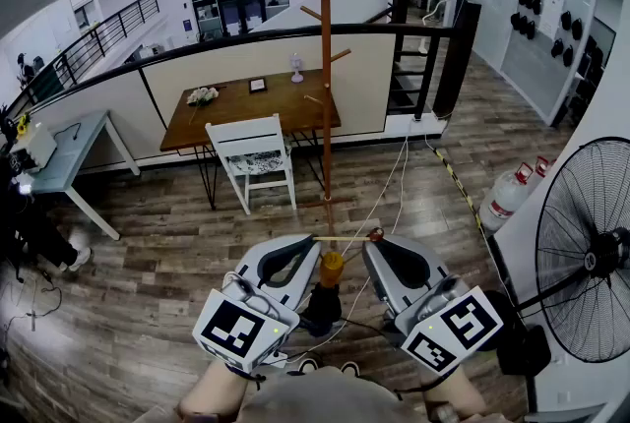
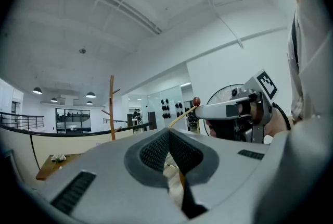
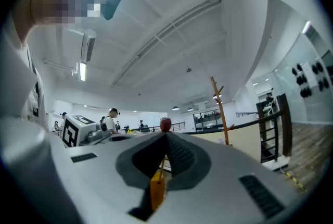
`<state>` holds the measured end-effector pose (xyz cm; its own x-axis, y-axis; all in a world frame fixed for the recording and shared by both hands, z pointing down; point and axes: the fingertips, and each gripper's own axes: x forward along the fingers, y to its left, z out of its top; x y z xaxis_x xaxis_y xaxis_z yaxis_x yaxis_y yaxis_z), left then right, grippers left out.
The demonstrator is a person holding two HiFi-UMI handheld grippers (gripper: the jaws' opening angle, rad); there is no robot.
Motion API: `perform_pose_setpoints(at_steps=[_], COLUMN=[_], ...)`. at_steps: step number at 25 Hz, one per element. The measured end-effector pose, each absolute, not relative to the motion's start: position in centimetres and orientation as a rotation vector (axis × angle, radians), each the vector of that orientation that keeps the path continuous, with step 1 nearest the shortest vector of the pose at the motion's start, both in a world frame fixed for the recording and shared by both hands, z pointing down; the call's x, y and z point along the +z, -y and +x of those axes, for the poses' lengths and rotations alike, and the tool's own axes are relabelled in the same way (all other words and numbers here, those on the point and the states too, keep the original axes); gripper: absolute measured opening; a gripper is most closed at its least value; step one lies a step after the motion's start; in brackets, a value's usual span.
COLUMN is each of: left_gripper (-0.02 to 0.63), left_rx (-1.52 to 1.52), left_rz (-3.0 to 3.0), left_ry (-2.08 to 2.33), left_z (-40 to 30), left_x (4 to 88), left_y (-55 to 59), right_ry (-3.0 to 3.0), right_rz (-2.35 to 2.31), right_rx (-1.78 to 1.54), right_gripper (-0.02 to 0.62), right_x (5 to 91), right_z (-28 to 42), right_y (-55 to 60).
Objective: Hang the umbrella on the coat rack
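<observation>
Head view: left gripper [image 1: 313,240] and right gripper [image 1: 380,237] low in the middle, side by side, tips near each other. Between the tips, a thin tan cord [image 1: 343,238] stretched level, with a red bead [image 1: 375,234] at the right tip. Under the cord, hanging between both grippers, the umbrella [image 1: 332,270]: orange handle end on top, black folded body below. Straight ahead and well apart, the wooden coat rack [image 1: 325,67], upright, just beside a wooden table [image 1: 246,106] and a white chair [image 1: 253,155].

Left gripper view: jaws closed together, pinching the tan cord at the tips; cord rising from there to the bead at the right gripper's tip.

Right gripper view: jaws closed on the cord, bead sitting just above the tips, orange handle end hanging below them.
</observation>
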<state>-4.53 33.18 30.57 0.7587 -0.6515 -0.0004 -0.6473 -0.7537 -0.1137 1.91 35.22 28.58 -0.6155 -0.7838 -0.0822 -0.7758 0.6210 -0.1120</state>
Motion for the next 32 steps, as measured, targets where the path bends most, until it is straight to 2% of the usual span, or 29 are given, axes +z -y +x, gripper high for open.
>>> perform_pose_setpoints(at_steps=[32], left_gripper=[0.002], left_rx=[-0.123], left_rz=[-2.849], left_ry=[-1.13], left_z=[2.8], left_x=[33.5], left_y=[-36.5], right_ry=[-2.727], right_rz=[-1.275], right_rx=[-0.149], right_gripper=[0.003], right_x=[31.4], right_z=[9.4], right_y=[-37.7])
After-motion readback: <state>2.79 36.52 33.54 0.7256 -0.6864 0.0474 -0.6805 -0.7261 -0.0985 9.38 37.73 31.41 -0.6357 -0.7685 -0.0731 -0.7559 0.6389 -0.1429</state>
